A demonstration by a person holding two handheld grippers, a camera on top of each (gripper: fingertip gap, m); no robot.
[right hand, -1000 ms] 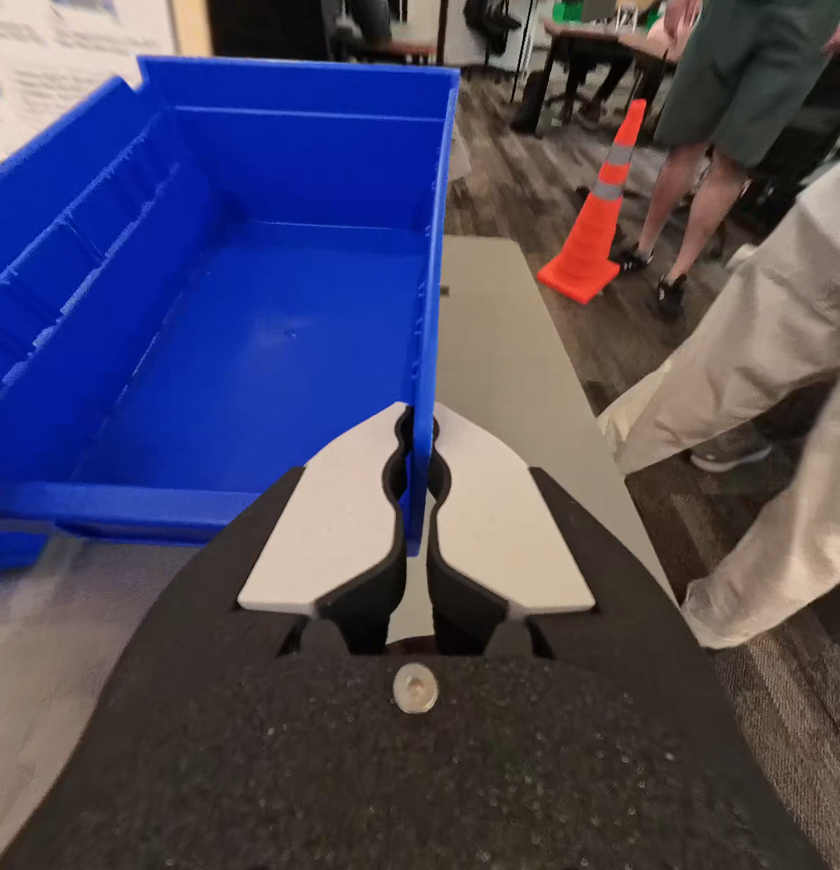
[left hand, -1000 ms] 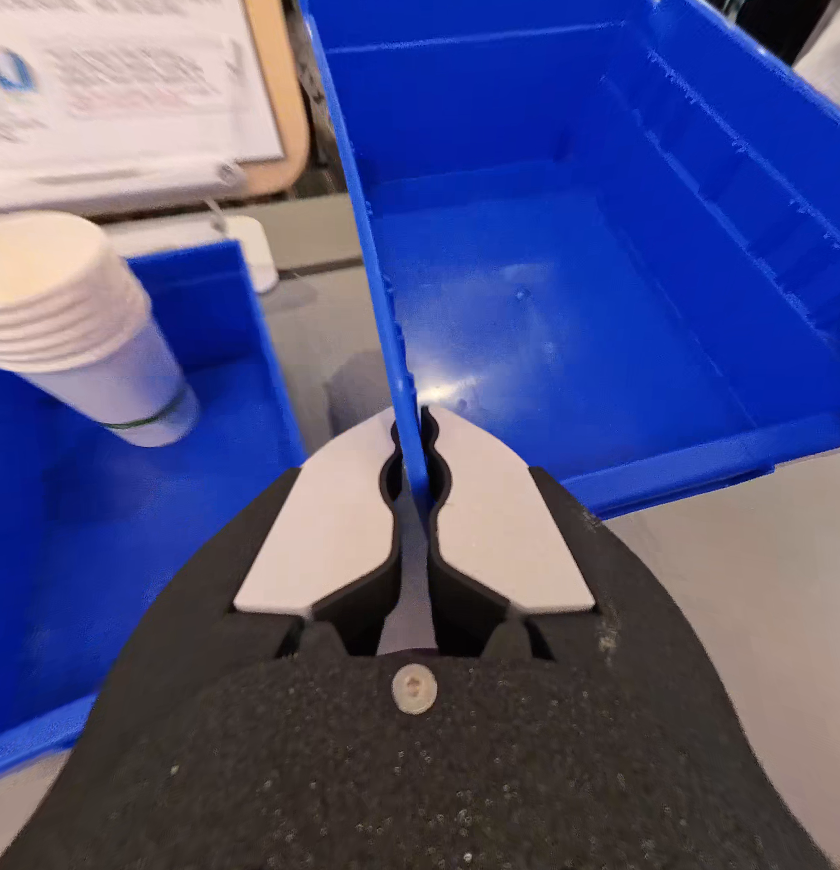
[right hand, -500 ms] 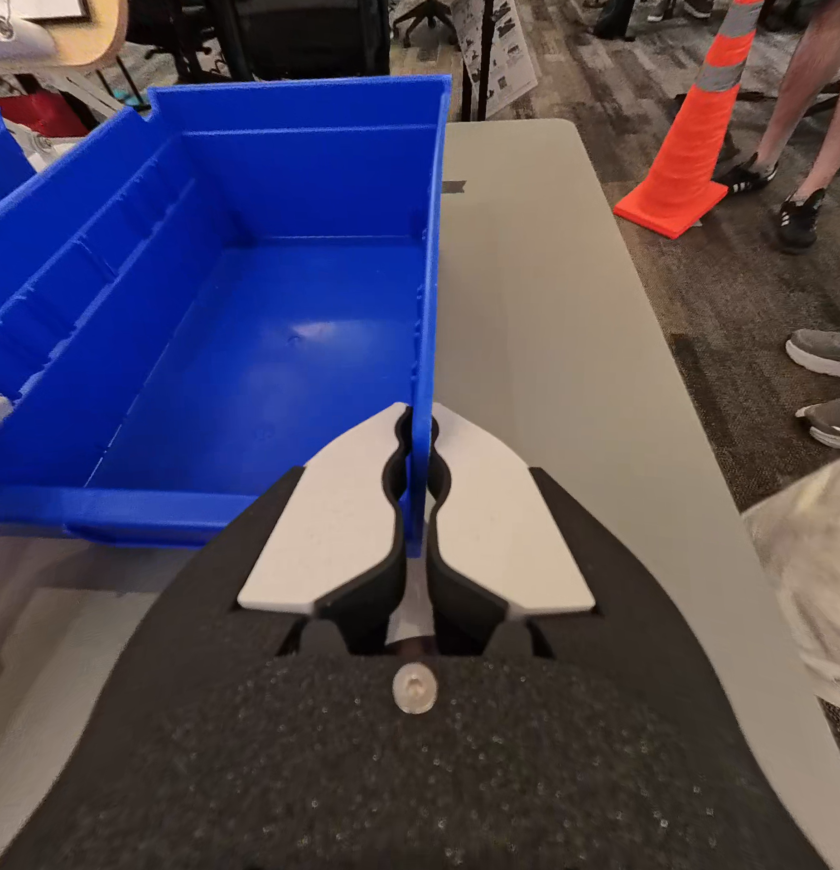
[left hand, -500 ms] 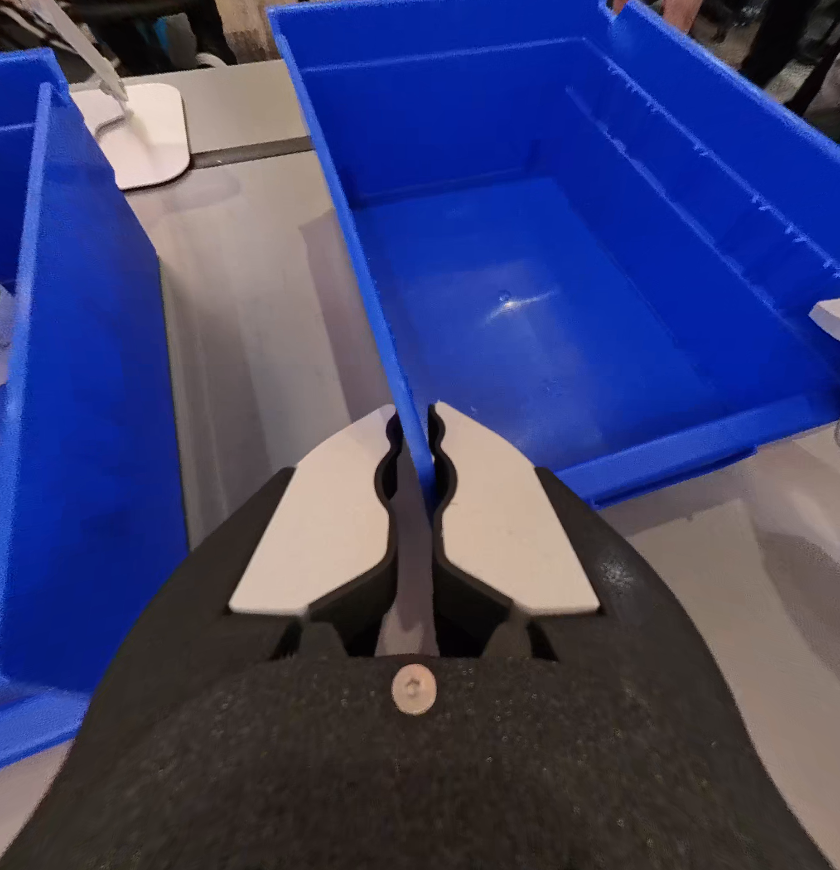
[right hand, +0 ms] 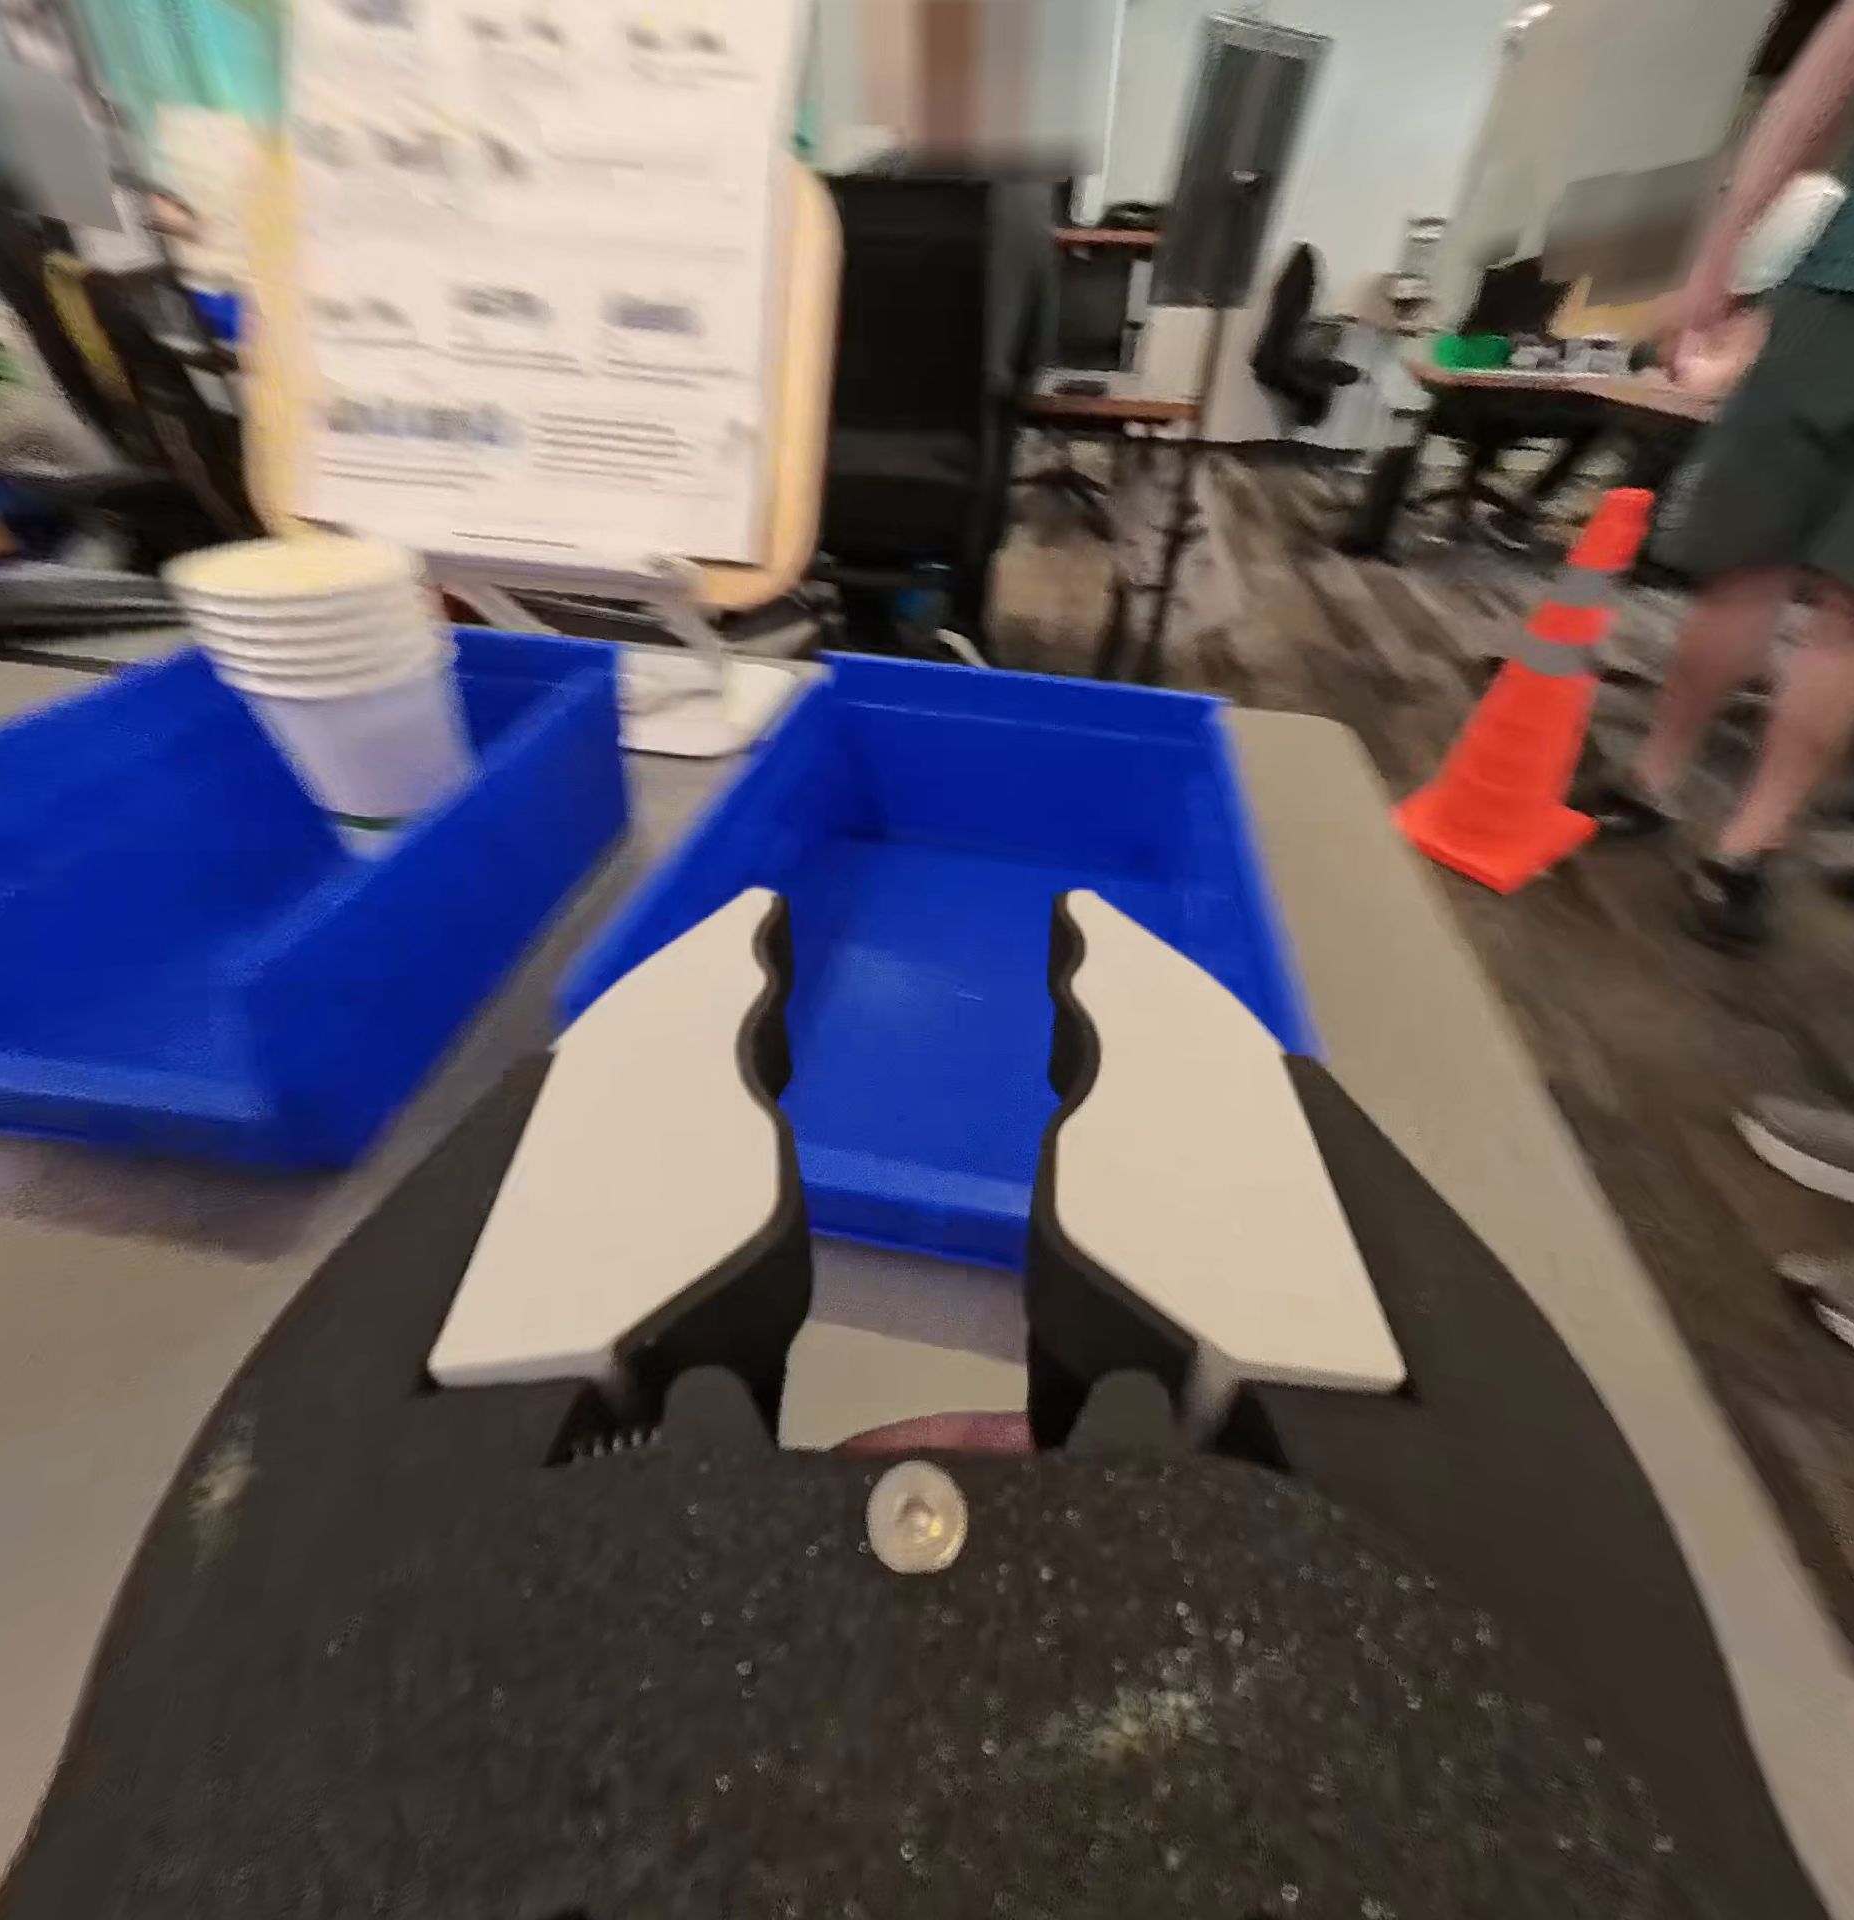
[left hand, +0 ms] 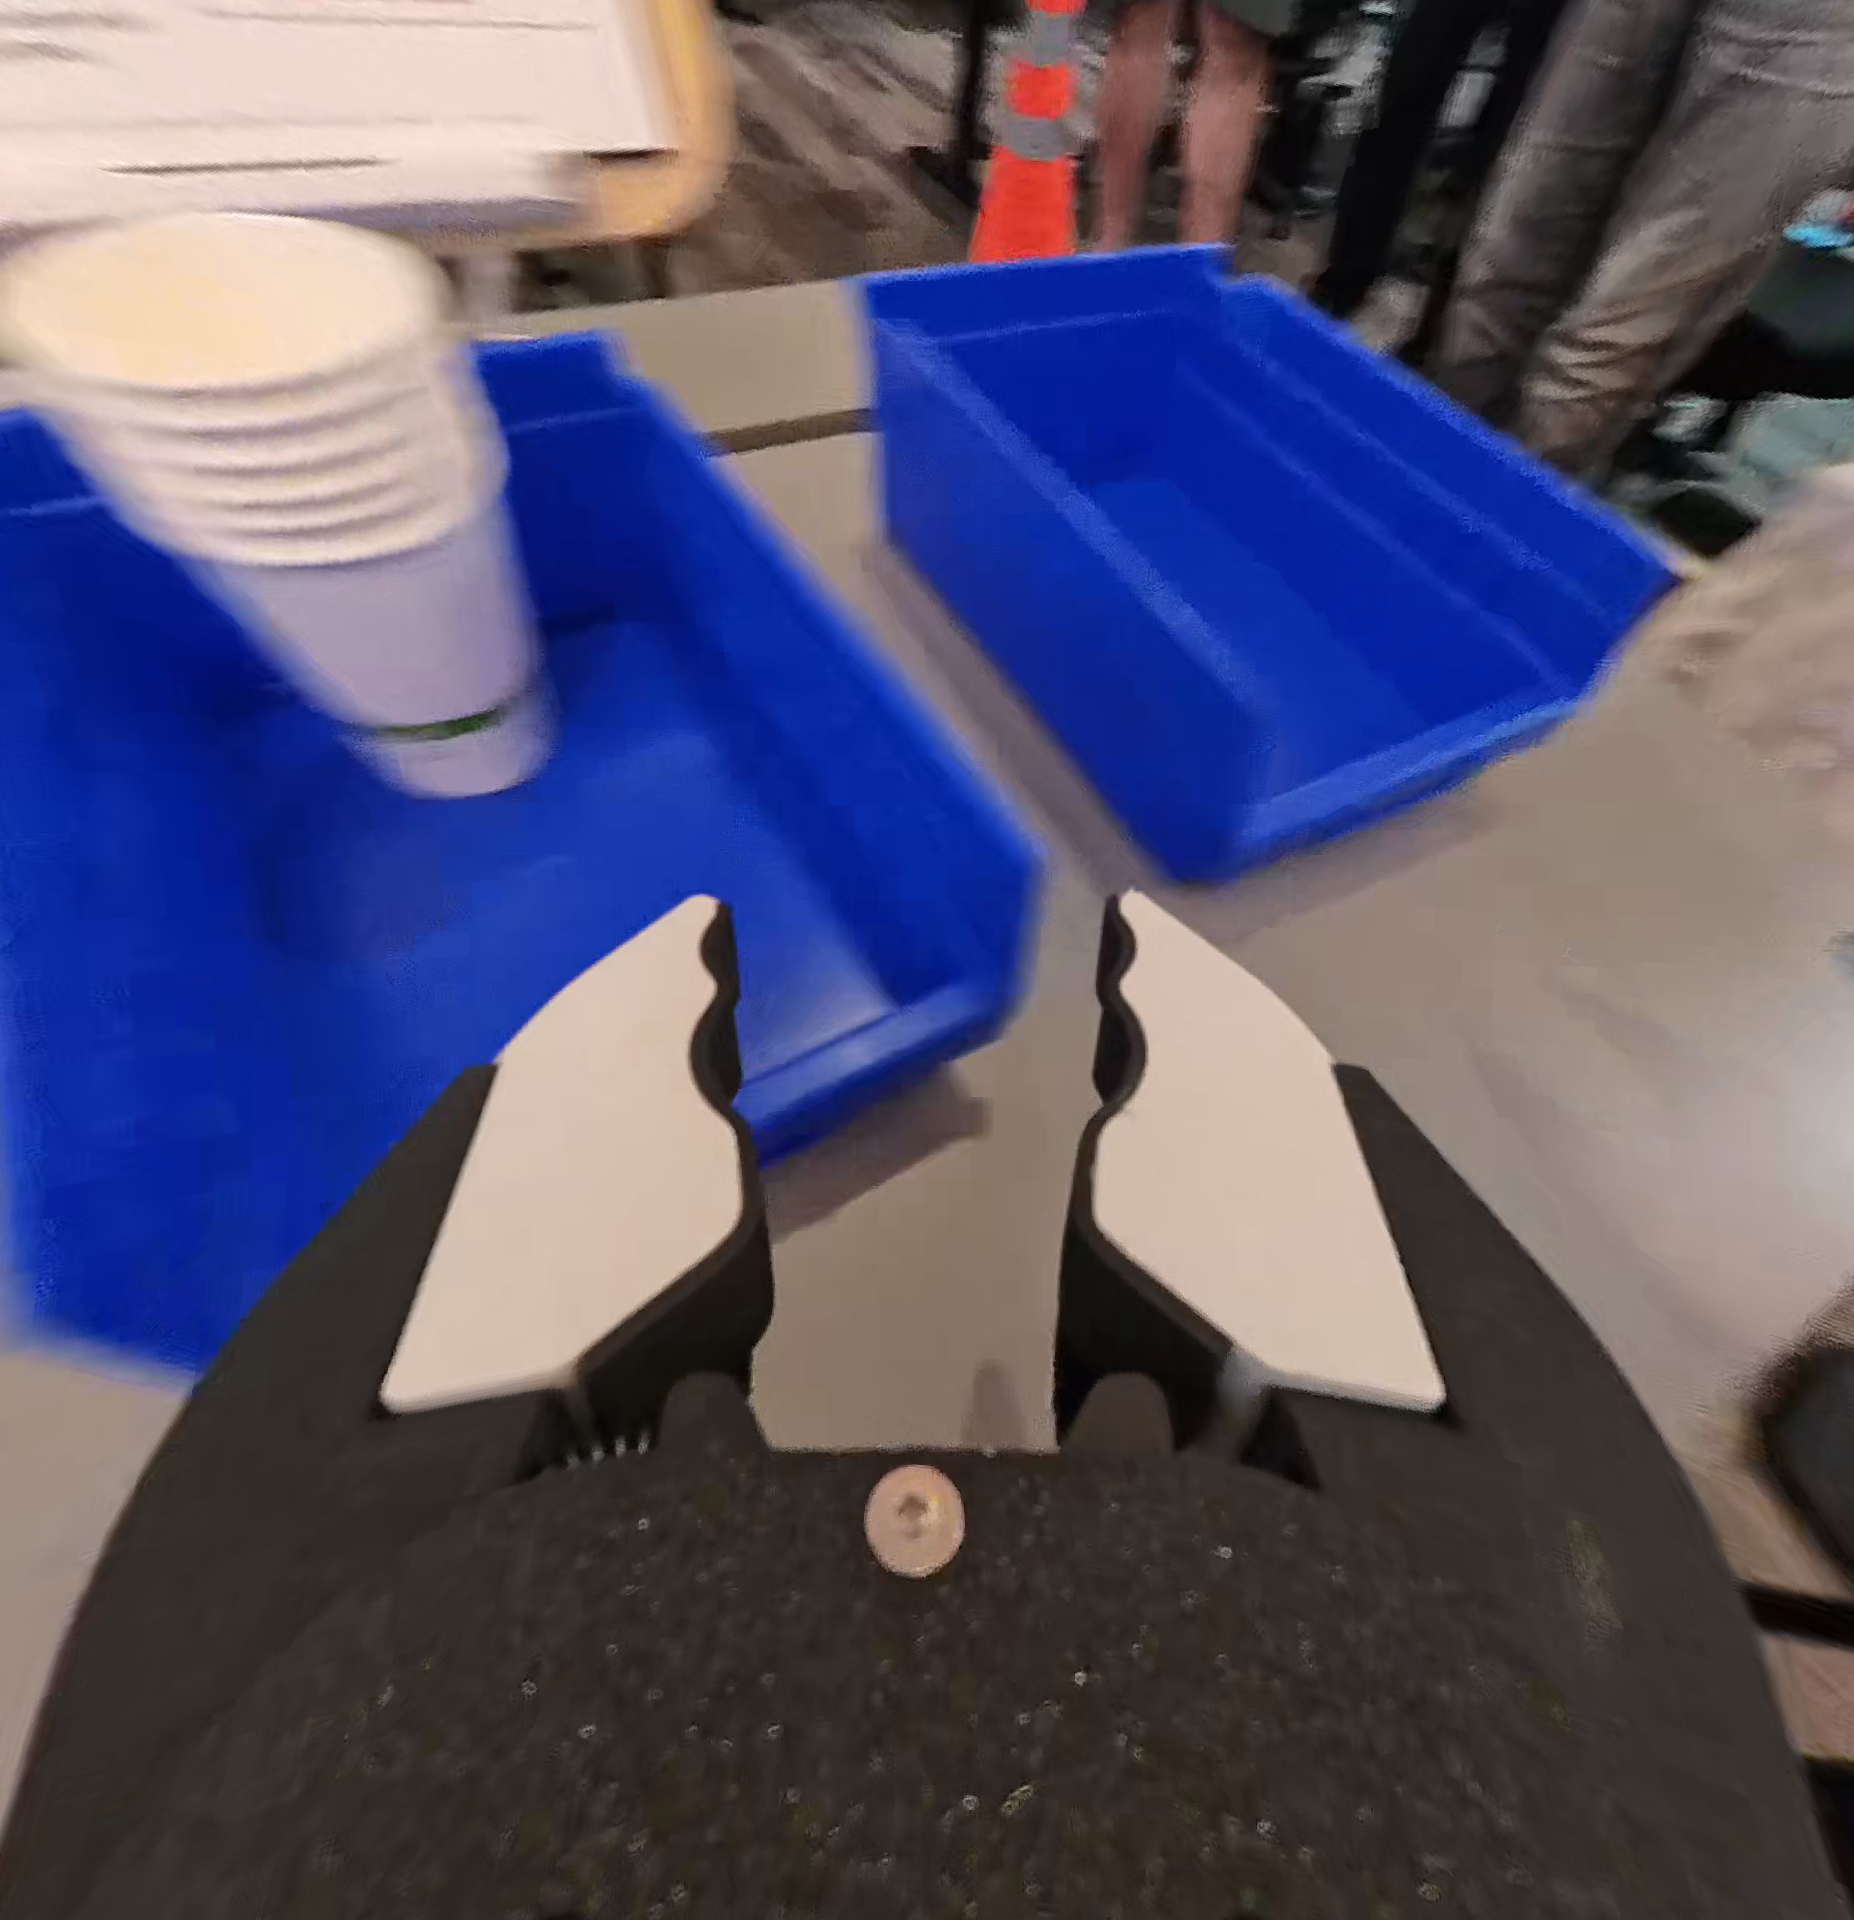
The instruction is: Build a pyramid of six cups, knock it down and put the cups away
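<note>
Both tongs are hanging above the grey worktop [left hand: 1422,1039] with nothing between their fingers; the left tongs [left hand: 915,914] are standing wide apart, gripping nothing, tilted down at the worktop, their tips hovering over the gap between two blue bins; the left fingertip [left hand: 684,935] is overlapping the near right corner of the left blue bin [left hand: 881,790], though whether it is touching I cannot tell; ahead and to the left of these tongs the stack of white paper cups [left hand: 310,499] is standing nested, mouths up, inside that bin, leaning a little, blurred; ahead and to the right the right blue bin [left hand: 1266,644] is sitting apart from the tongs.

Over to the right tongs [right hand: 918,909]; they too are spread open and holding nothing, pointing more level, out across the worktop [right hand: 1422,1091]; straight ahead, framed between the two fingers, the right blue bin [right hand: 1027,748] is lying with its near wall just beyond the tips; ahead to the left the left blue bin [right hand: 175,1018] is carrying the stack of white paper cups [right hand: 331,675] toward its far side, well away from these tongs; beyond the worktop, ahead to the right, an orange traffic cone [right hand: 1525,727] is standing on the floor, with a person's legs [right hand: 1754,707] beside it; a white poster board [right hand: 528,270] is standing behind the bins, ahead to the left; everything is somewhat smeared.
</note>
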